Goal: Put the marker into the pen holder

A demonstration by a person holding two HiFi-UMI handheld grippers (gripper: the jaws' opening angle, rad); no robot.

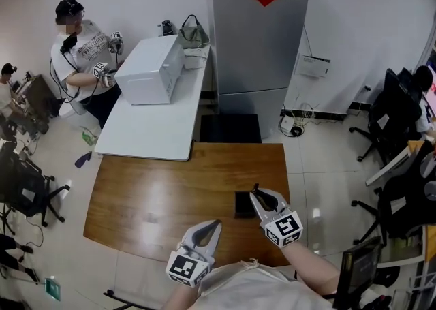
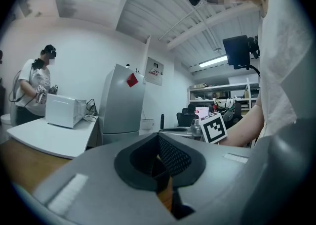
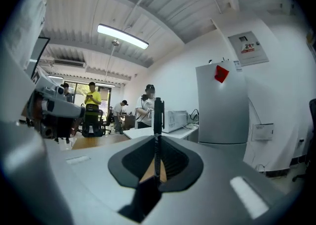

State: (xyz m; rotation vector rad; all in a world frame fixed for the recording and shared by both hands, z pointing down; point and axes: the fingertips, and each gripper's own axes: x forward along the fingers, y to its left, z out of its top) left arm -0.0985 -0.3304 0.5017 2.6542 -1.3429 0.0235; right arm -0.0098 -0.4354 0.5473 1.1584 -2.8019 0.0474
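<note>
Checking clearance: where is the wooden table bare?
The wooden table is bare left of the pen holder and along the far edge by the white table. Crowded front right: pen holder, right gripper holding the marker.

Wooden table: its left half and far side were left bare, so wide room was given there.
Pen holder: it was set just beside the right gripper.
Left gripper: it was held near the front edge, apart from the pen holder.
White table: it was placed against the far left edge, with a microwave at its far end.
Fridge: it was stood well behind.

Glossy wooden table — matt black plastic marker, smooth grey fridge.
</note>
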